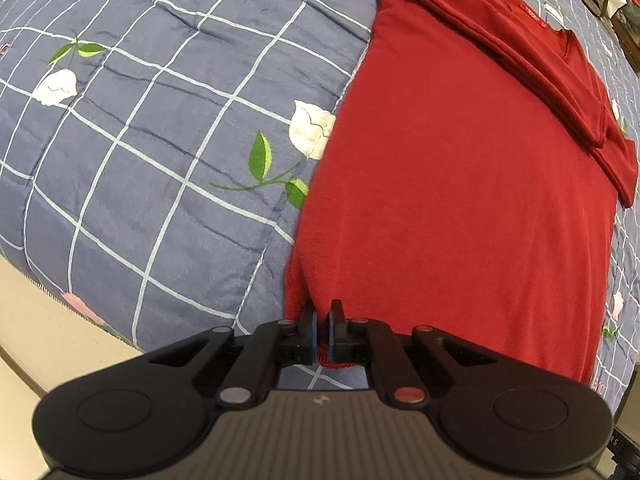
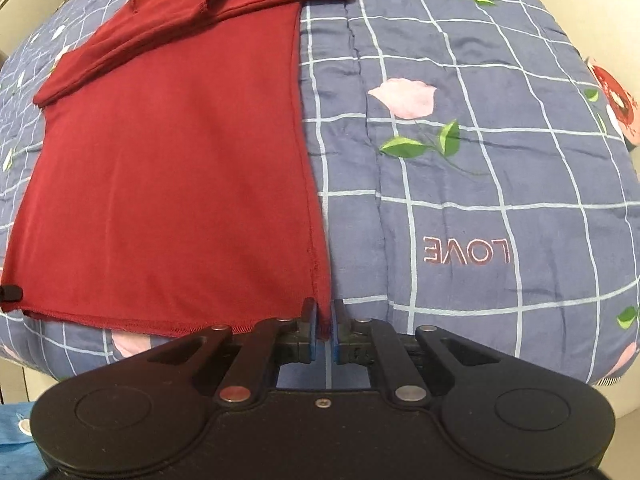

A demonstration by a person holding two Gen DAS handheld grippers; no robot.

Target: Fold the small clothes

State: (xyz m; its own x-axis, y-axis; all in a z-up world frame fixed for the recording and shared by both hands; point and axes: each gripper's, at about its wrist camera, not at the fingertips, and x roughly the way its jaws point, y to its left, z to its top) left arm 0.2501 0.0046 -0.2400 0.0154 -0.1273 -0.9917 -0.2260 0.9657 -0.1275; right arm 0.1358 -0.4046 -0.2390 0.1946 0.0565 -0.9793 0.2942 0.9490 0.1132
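A red shirt [image 1: 460, 200] lay flat on a blue checked quilt [image 1: 140, 140] printed with white and pink flowers, green leaves and the word "LOVE", and the quilt covered a bed. Both sleeves [image 2: 224, 8] had been folded across the chest at the far end, near the collar, so the body of the shirt formed a long panel running toward both cameras. The left tool [image 1: 322, 330] was clamped on the near left corner of the hem, its blue-padded fingers [image 1: 313, 334] nearly together with a thin fold of red fabric pinched between them; a small ridge of cloth rose just ahead of the jaws. The right tool [image 2: 325, 332] gripped the near right corner of the hem in the same way, the side seam of the shirt running straight into the narrow gap between its pads. In the right wrist view, the hem stretched leftward from the grasp across the quilt, and the tip of the other tool was just visible at the far left corner. The rest of the shirt rested smooth on the quilt.
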